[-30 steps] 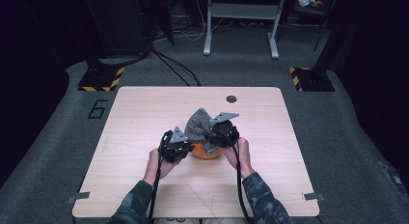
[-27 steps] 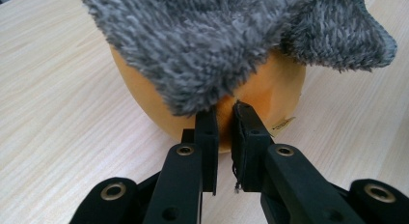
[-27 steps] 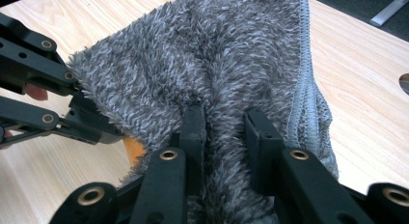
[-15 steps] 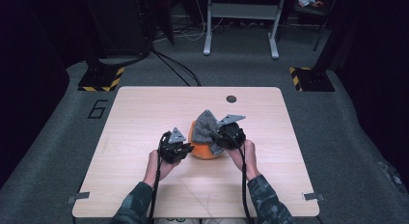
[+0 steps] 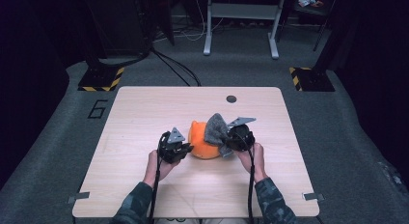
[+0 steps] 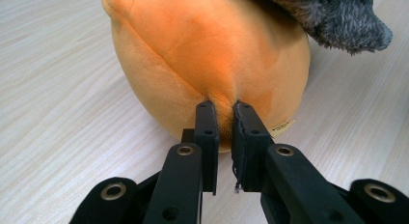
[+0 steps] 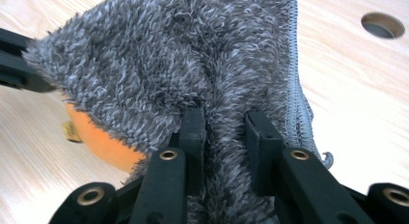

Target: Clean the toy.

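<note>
Plush (image 6: 207,55) sits on table (image 5: 144,113), pinched by left gripper (image 6: 224,122); right gripper (image 7: 224,132) clamps grey cloth (image 7: 193,64) draped over it.

A pale wooden surface (image 5: 144,113) stands on grey carpet (image 5: 53,151) in a dim room, with a white metal frame (image 5: 241,21) at twelve o'clock and hazard-striped bases (image 5: 101,79) at ten and two.

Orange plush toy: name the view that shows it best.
The left gripper view: the orange plush toy is close, its seam pinched by the left gripper. The high view shows it small. The right gripper view shows a sliver under the grey cloth.
</note>
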The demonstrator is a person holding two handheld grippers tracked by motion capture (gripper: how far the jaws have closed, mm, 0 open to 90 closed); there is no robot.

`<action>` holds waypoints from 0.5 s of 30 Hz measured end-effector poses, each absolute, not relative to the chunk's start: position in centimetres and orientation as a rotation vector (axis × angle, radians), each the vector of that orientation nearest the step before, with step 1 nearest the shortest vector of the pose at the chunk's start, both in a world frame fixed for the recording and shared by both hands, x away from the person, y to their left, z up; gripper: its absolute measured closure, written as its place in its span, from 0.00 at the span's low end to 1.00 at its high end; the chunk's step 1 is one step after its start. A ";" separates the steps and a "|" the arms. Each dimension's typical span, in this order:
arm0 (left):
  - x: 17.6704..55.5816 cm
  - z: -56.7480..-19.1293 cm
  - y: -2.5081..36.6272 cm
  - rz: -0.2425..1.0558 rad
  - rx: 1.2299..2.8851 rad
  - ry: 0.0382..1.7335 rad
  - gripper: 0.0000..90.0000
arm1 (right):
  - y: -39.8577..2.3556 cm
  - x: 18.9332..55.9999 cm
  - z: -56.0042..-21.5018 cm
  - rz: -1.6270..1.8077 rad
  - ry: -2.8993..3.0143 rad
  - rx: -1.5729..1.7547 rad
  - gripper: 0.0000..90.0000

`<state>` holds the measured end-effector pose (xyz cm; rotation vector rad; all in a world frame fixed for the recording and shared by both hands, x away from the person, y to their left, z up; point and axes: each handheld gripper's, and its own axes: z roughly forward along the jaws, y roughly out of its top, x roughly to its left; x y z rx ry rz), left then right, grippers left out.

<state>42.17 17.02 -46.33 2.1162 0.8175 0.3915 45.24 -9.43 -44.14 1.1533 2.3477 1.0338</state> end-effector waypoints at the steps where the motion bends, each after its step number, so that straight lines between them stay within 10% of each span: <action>1: 42.1 -46.4 17.0 0.386 2.112 0.822 0.91 | -9.5 45.2 -44.3 1.034 2.339 1.180 0.80; 15: 42.2 -46.5 17.1 0.392 2.112 0.812 0.91 | -12.7 46.2 -47.3 0.927 2.339 1.350 0.80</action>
